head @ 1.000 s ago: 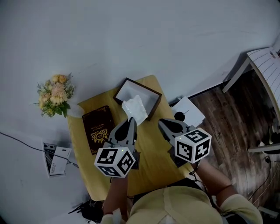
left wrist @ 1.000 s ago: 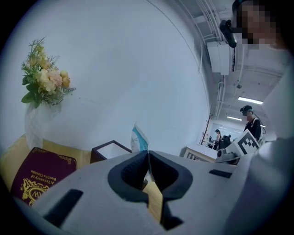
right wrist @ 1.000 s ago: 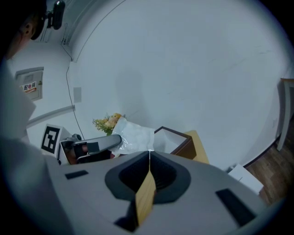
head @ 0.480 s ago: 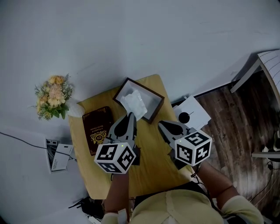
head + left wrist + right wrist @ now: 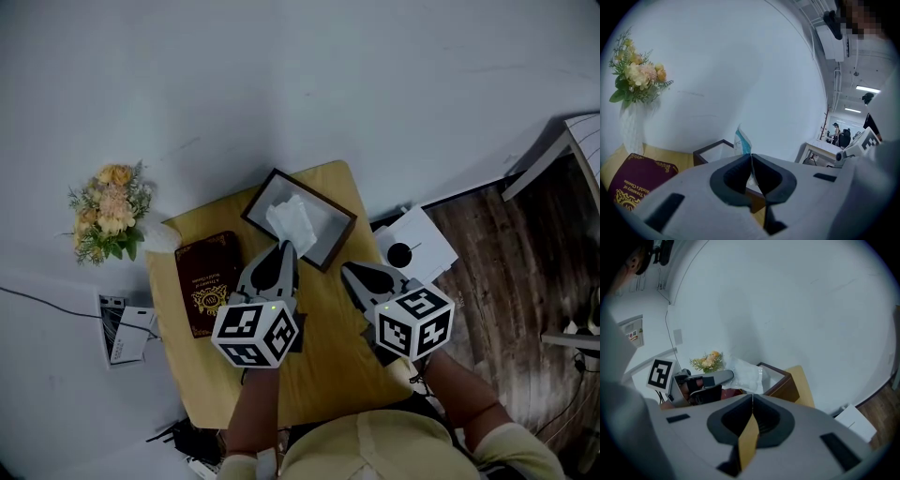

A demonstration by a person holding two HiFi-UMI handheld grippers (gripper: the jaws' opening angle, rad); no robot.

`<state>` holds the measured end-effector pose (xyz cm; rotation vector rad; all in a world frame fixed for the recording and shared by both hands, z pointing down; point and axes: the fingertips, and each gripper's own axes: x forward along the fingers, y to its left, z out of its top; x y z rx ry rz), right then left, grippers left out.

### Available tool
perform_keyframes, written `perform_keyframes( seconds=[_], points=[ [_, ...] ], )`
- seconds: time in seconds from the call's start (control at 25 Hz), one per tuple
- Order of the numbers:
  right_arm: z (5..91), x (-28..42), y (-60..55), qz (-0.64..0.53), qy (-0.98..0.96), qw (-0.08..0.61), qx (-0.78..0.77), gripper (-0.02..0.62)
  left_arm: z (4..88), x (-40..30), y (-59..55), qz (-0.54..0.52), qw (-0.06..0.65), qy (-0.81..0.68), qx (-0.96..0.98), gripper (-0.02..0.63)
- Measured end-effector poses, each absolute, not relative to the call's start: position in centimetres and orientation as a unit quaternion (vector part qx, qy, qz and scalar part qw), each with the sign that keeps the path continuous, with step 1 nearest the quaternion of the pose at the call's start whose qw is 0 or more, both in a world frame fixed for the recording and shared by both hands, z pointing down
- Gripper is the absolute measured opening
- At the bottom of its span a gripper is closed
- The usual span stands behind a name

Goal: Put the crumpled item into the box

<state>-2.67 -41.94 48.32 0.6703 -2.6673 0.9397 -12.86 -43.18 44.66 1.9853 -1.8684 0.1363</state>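
A white crumpled item (image 5: pixel 291 222) hangs over the near-left part of the dark-framed open box (image 5: pixel 319 192) at the back of the small yellow table (image 5: pixel 328 328). My left gripper (image 5: pixel 284 247) is shut on the item's lower edge. In the left gripper view the item (image 5: pixel 742 139) sticks up past the closed jaws (image 5: pixel 751 155), with the box (image 5: pixel 708 149) behind it. My right gripper (image 5: pixel 348 270) is shut on nothing, to the right of the box's near corner. Its own view shows the item (image 5: pixel 747 372), the box (image 5: pixel 782 379) and the left gripper (image 5: pixel 707 380).
A maroon book (image 5: pixel 204 281) lies left of the left gripper. A vase of flowers (image 5: pixel 106 210) stands at the table's left corner. On the floor lie a white sheet with a black object (image 5: pixel 414 247) and cards (image 5: pixel 122 333). White furniture (image 5: pixel 562 141) stands far right.
My left gripper has moved forward with the crumpled item, from the box's near edge to over its inside. The right gripper has hardly moved.
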Motion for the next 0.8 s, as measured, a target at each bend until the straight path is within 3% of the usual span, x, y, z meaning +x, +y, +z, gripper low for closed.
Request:
perform_keyframes(
  seconds=[0.8],
  points=[
    [50.1,-3.0,-42.5,0.342,-0.902,0.125,0.231,0.029,46.6,-14.3,-44.1,0.072,0.216,-0.671,0.705,0.025]
  ],
)
